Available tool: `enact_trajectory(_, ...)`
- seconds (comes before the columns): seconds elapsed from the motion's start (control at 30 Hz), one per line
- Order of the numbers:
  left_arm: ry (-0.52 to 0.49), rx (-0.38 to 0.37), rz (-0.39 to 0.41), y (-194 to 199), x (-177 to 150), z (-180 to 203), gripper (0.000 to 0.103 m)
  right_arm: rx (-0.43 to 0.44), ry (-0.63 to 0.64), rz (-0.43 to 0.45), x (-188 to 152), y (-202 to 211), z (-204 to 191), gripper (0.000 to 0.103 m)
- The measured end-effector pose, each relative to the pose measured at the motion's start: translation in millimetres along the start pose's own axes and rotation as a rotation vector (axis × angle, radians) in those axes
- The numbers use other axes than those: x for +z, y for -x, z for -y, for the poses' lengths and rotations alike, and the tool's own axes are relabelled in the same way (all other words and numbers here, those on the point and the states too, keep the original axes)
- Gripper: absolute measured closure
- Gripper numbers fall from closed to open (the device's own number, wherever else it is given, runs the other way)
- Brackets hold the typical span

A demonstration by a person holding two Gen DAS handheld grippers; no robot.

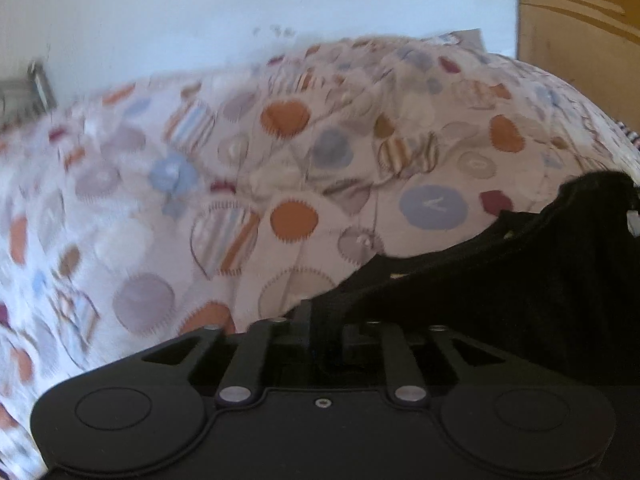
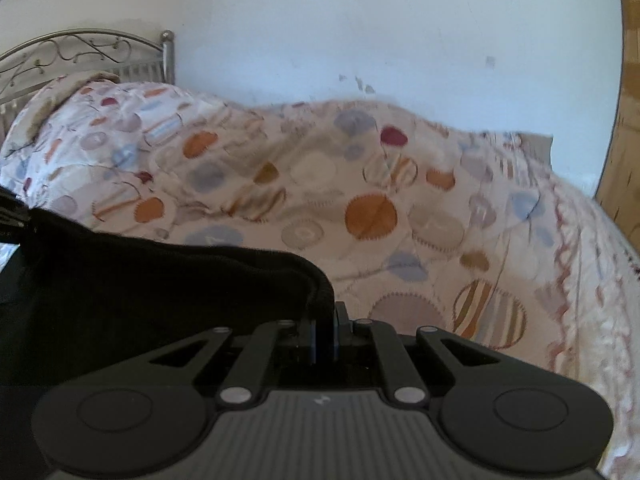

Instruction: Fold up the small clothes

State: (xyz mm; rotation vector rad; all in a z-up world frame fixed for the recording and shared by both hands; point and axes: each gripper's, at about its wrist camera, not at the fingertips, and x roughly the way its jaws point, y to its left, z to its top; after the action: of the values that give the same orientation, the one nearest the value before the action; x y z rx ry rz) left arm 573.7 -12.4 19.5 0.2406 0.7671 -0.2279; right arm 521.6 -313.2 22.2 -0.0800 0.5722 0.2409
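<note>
A black garment point(image 1: 500, 280) hangs stretched between my two grippers above the bed. In the left wrist view my left gripper point(image 1: 326, 320) is shut on one edge of it, and the cloth runs off to the right. In the right wrist view my right gripper point(image 2: 326, 320) is shut on another edge of the black garment point(image 2: 140, 280), and the cloth runs off to the left. The fingertips of both grippers are hidden by the pinched cloth.
A quilt with coloured circles point(image 2: 380, 208) covers the bed below. A white wall point(image 2: 360, 20) stands behind it. A metal headboard point(image 2: 80, 52) is at the far left, and a wooden panel point(image 1: 580, 20) at the right.
</note>
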Motion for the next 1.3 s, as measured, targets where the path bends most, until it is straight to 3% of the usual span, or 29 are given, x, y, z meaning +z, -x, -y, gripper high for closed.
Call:
enact_trajectory(0.03, 0.024, -0.003, -0.009, -4.2, -2.4, -4.2, 0.068, 0.004, -0.008, -0.008, -1.9, -5.9, 1.3, 0.095)
enact_trajectory(0.1, 0.067, -0.008, -0.008, -7.7, -8.2, -14.4, 0.043, 0.006, -0.016, -0.020, -2.8, -12.4, 2.8, 0.095)
enact_trajectory(0.2, 0.095, -0.028, 0.035, 0.4, -14.9, -29.4, 0.015, 0.011, -0.027, -0.033, -4.4, -21.4, 5.9, 0.095)
enact_trajectory(0.37, 0.002, -0.040, 0.098, 19.3, -24.0, -36.8, 0.005, 0.019, -0.042, -0.045, -6.6, -31.3, 6.2, 0.094)
enact_trajectory(0.5, -0.034, -0.063, 0.087, 27.4, -21.2, -39.3, 0.005, 0.001, -0.033, -0.049, -6.6, -38.4, 2.7, 0.094)
enact_trajectory(0.57, 0.009, -0.119, 0.096, 36.0, -15.4, -48.9, 0.005, -0.015, -0.032, -0.051, -6.6, -41.5, 3.3, 0.094)
enact_trajectory(0.63, 0.072, -0.124, 0.156, 49.0, -10.4, -61.0, 0.004, -0.026, -0.041, -0.053, -6.4, -43.7, 6.4, 0.094)
enact_trajectory(0.77, 0.235, -0.015, 0.245, 72.0, -1.0, -92.5, 0.004, -0.029, -0.054, -0.051, -6.9, -44.4, 10.2, 0.094)
enact_trajectory(0.87, 0.218, 0.033, 0.273, 82.3, -5.4, -95.2, 0.001, -0.019, -0.053, -0.044, -7.2, -41.9, 11.4, 0.093)
enact_trajectory(0.97, 0.104, -0.011, 0.261, 82.6, -23.3, -78.5, 0.001, -0.023, -0.056, -0.048, -8.1, -35.2, 16.0, 0.078)
enact_trajectory(1.03, 0.008, -0.043, 0.220, 76.0, -39.1, -61.4, 0.001, -0.016, -0.061, -0.039, -10.3, -25.3, 22.3, 0.049)
enact_trajectory(1.17, -0.168, -0.050, 0.138, 53.7, -70.2, -23.5, 0.001, 0.005, -0.107, -0.029, -19.3, 4.6, 36.7, 0.025)
enact_trajectory(1.2, -0.196, -0.043, 0.122, 47.9, -77.0, -16.0, 0.001, 0.008, -0.112, -0.024, -23.0, 14.0, 38.8, 0.015)
enact_trajectory(1.3, -0.258, -0.013, 0.087, 28.2, -87.9, -0.6, 0.001, 0.027, -0.107, -0.009, -36.9, 47.3, 40.9, 0.006)
